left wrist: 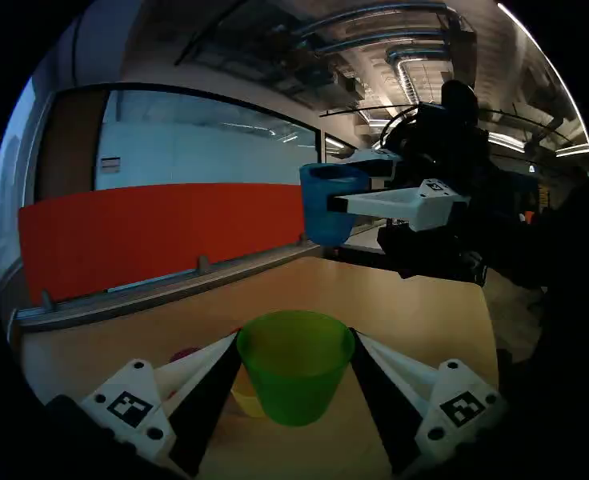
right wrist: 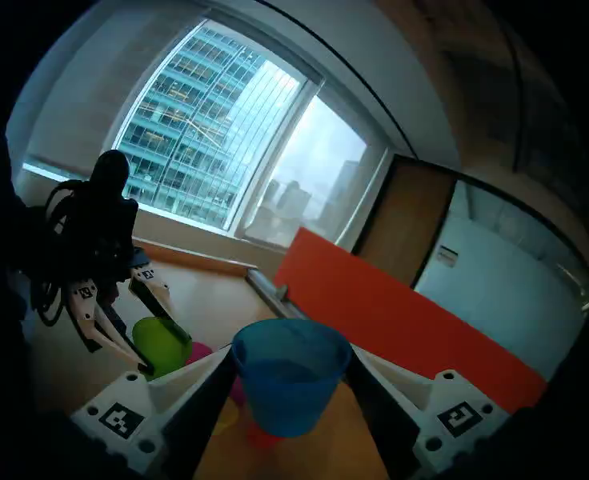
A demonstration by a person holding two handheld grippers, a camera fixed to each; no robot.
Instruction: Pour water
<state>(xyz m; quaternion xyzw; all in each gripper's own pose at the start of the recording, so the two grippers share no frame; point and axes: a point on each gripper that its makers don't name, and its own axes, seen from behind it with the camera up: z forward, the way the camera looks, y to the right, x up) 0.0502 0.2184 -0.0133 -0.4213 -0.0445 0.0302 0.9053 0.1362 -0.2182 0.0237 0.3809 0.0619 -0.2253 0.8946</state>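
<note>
Gripping check: left gripper is clamped on green cup and right gripper on blue cup, at green's 1 o'clock. Light, thin, probably slick plastic; squeeze mid-wall gently.

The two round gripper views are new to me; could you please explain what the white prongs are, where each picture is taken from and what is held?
There is no robot here. These are hand-held two-finger grippers, one per hand, and each carries a camera looking along its white fingers. The left gripper view rides on the left gripper, which clamps a green cup. Farther off in that view is the right gripper, carrying a blue cup. The right gripper view is the reverse: the blue cup sits between its own fingers, and the other tool with the green cup is at the left. Below is a wooden table, where a yellow cup and a pink thing lie.
</note>
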